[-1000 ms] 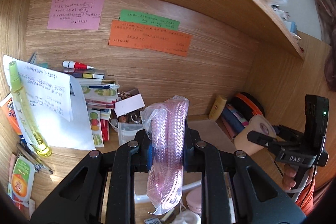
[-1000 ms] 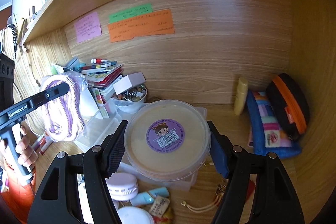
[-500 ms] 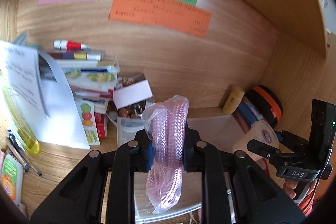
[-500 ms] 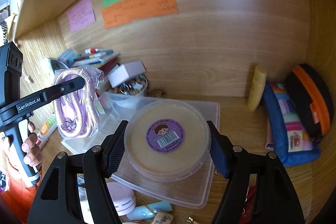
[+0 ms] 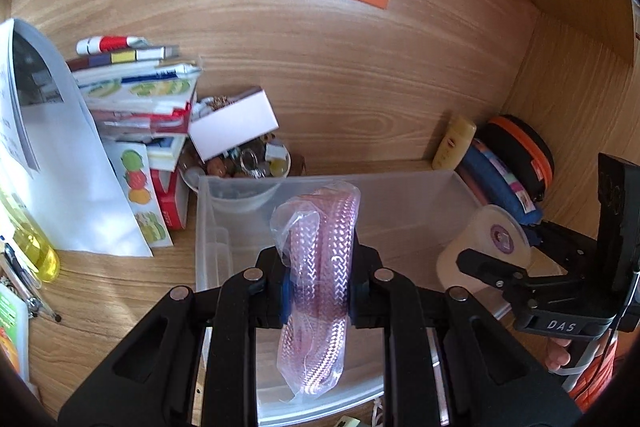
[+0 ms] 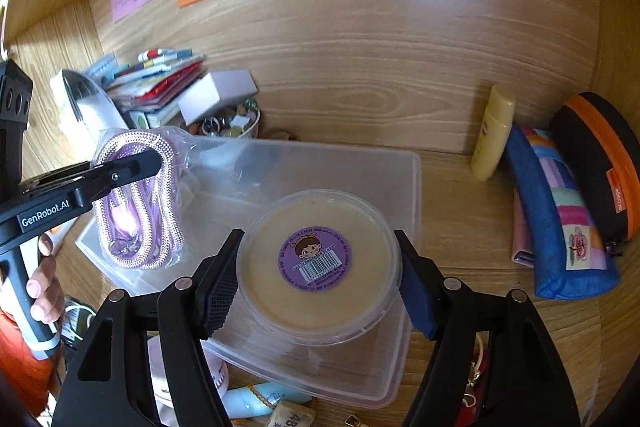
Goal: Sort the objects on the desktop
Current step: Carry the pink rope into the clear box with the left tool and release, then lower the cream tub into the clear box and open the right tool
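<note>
Jaws on both grippers are clamped on cargo above the clear plastic bin (image 6: 360, 163), which sits mid-counter near the back wall. Those of the right gripper (image 6: 316, 269) squeeze the rim of a round lidded tub (image 6: 320, 267); those of the left gripper (image 5: 318, 291) pinch a bagged pink cord (image 5: 320, 267). The slick bag could slip free early, or the tub could tip on release and land outside the bin.

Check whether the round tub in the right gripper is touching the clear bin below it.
Cannot tell. The right wrist view shows the tub clamped between the fingers over the bin, but its underside is hidden.
</note>
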Demonstrator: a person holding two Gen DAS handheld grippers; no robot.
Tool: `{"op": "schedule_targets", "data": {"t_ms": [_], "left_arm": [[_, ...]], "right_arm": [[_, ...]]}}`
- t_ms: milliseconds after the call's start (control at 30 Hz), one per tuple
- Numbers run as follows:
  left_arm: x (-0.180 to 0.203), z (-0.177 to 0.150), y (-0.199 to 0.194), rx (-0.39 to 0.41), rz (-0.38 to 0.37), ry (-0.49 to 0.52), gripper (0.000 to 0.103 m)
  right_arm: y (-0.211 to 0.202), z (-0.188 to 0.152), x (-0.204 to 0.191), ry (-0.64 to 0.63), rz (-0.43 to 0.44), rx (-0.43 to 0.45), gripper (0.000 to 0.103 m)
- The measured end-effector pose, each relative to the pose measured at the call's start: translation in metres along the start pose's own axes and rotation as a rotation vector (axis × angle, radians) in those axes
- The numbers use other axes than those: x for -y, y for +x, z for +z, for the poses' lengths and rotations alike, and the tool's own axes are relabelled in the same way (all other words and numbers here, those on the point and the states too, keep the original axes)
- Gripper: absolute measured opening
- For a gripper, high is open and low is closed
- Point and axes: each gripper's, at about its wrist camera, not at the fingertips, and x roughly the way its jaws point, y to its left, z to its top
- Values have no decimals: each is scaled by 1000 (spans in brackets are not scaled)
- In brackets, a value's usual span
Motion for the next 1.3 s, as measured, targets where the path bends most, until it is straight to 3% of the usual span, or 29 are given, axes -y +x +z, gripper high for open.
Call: {"op": "schedule_targets", "data": {"t_ms": [567,633,700,800,867,933,1067,1300], "left_arm": [[-9,-3,10,-46,25,-38,21],[-8,-3,8,-39,34,-36,30],[-5,-3,4,-18,50,-25,47],[-1,-2,-2,17,75,-1,60],[2,-2,-4,25,73,7,62],[1,-1,-5,27,71,11,64],[0,-1,-6,29,69,9,65],[-4,3,-15,61,72,-3,78]], "right_arm": [[13,-8,-18,-93,-26,-34,68],[12,-8,-18,-93,-28,-35,68],[12,-8,-18,-92,-30,-34,68],[12,-7,-18,-92,-32,-34,68],[12,-7,-18,-92,-34,-34,68],[10,-7,-19,-102,-64,-17,78],[-1,-9,-27,-157,-120,48,86],[0,-10,-30,-188,-149,48,87]]}}
